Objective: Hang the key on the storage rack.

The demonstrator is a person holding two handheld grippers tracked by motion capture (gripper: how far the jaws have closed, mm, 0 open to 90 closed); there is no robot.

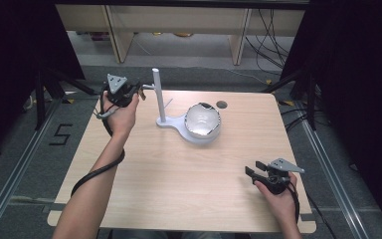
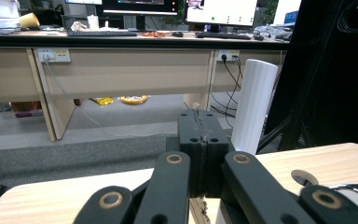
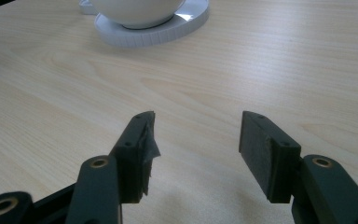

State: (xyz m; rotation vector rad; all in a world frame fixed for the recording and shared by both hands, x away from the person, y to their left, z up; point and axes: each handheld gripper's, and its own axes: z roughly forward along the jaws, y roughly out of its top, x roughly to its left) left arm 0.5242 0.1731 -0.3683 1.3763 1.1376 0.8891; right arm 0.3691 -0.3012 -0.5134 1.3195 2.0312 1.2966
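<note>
Your left gripper [image 1: 138,91] sits at the far left of the table [image 1: 179,184] with its jaws pressed together on nothing, just beside the white post [image 1: 157,94] of the stand. That post rises from a flat white base [image 1: 171,122] carrying a white bowl [image 1: 203,120]. Your right gripper [image 1: 253,173] hovers near the table's near right corner, jaws spread apart. A "5" [image 1: 60,134] is marked on the floor to the left.

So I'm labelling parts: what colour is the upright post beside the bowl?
White, like its base. The post shows best in the high view.
</note>
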